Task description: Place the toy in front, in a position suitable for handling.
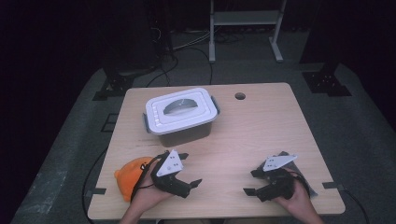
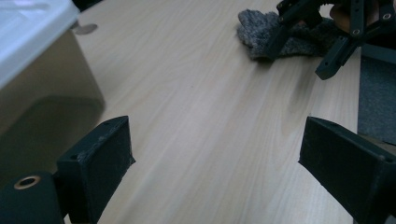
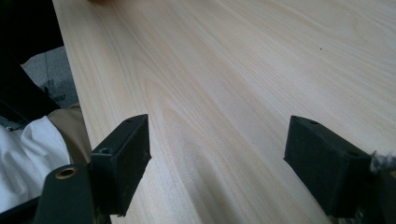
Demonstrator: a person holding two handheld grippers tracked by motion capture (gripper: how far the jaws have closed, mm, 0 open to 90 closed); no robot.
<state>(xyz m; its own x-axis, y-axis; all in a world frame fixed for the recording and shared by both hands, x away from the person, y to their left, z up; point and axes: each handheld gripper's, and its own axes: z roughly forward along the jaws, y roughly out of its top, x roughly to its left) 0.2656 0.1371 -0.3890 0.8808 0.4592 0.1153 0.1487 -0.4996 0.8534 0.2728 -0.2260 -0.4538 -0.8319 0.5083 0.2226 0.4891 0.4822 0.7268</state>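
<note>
Wooden counter point(image 1: 261, 130) carries both grippers: left gripper point(image 1: 190, 170) by an orange plush point(image 1: 130, 175), right gripper point(image 1: 252, 183) over what looks like a grey knit cloth point(image 2: 261, 35); both jaws wide apart, empty.

One lidded box point(image 1: 181, 114), one orange plush toy point(image 1: 132, 176), one grey cloth point(image 2: 280, 35)

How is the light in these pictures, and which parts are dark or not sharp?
High view: the table is lit, its surroundings nearly black. Left gripper view: the box side lies in shadow, the near tongs look soft. Right gripper view: even light, faint shadows under the tongs.
</note>
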